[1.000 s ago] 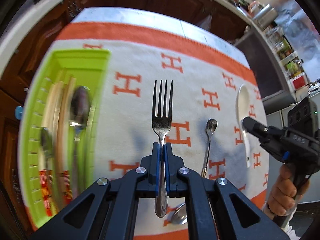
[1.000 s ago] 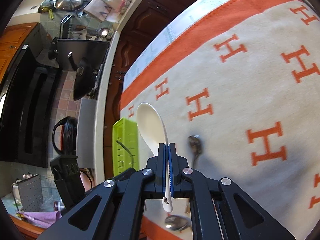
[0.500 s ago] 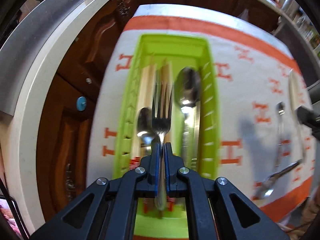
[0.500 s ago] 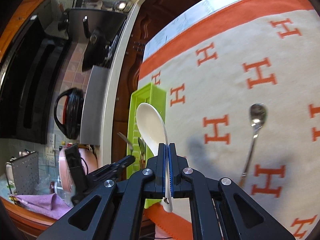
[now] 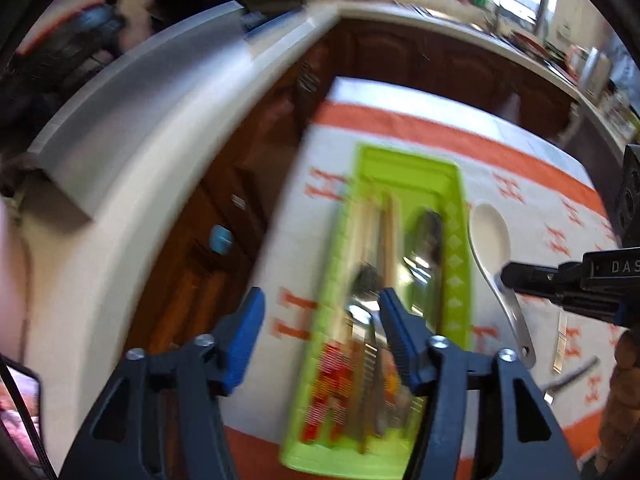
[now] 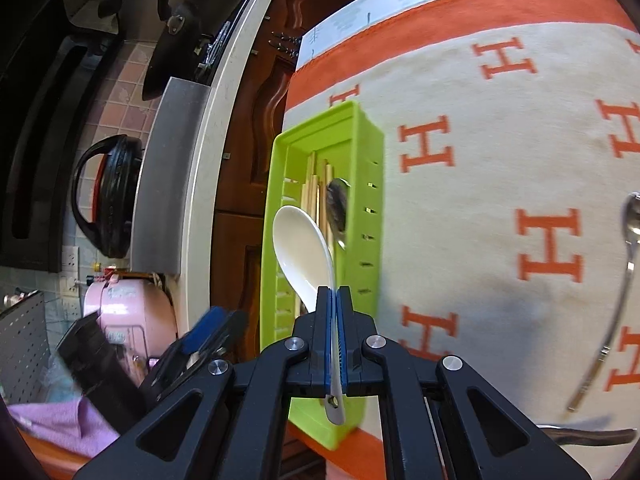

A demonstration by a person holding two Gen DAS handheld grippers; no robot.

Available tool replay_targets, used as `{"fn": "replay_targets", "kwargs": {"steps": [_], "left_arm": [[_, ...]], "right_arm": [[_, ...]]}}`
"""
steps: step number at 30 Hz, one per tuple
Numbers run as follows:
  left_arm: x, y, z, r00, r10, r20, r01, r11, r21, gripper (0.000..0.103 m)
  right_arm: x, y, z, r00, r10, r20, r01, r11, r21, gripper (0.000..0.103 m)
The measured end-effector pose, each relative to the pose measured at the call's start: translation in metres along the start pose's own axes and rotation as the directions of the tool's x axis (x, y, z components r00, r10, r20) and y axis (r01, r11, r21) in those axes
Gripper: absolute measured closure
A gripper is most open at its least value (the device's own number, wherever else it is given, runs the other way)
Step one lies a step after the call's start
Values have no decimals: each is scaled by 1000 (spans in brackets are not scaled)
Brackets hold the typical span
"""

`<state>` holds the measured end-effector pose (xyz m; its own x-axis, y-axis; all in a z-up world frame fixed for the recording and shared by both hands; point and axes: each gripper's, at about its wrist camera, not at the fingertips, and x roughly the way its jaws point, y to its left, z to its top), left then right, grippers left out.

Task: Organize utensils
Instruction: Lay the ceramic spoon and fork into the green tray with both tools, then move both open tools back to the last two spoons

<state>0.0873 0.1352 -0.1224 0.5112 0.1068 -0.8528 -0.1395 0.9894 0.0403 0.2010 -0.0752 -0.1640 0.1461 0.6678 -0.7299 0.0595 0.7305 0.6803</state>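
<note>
Gripping the white spoon [image 6: 304, 252] by its stiff, probably slippery handle, right gripper [image 6: 333, 300] clamps; left gripper [image 5: 320, 320] gapes empty.

Two wrist views over the shared green tray [image 5: 460, 240] [image 6: 372, 184], from opposite sides.

Large orange letter "H" marks repeat in rows across the cream tablecloth [image 6: 500, 152], which has an orange border. In the left wrist view, white letters "DAS" show on the black body of the right gripper [image 5: 505, 278], cut off at the picture's edge. No other text is readable; the rest is blurred.
</note>
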Motion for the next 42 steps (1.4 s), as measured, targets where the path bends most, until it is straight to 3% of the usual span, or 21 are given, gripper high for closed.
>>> {"fn": "replay_targets", "kwargs": {"steps": [2, 12, 18, 28, 35, 42], "left_arm": [[-2, 9, 0, 998, 47, 28, -46, 998, -29, 43], [14, 31, -7, 996, 85, 33, -82, 994, -75, 42], [14, 40, -10, 997, 69, 23, -66, 992, -106, 40], [-25, 17, -7, 999, 5, 51, -1, 996, -88, 39], [-69, -12, -5, 994, -57, 93, 62, 997, -51, 33], [-96, -57, 0, 987, -124, 100, 122, 992, 21, 33]], "right_arm": [[16, 9, 7, 1000, -18, 1, 18, 1000, 11, 100], [80, 44, 27, 976, -205, 68, 207, 978, -23, 99], [84, 50, 24, 974, -216, 71, 221, 973, -65, 95], [15, 73, -10, 967, -214, 134, 237, 954, -185, 83], [-59, 56, -43, 959, -232, 165, 262, 946, -192, 69], [-135, 32, -65, 942, -259, 212, 299, 936, -185, 67]]}}
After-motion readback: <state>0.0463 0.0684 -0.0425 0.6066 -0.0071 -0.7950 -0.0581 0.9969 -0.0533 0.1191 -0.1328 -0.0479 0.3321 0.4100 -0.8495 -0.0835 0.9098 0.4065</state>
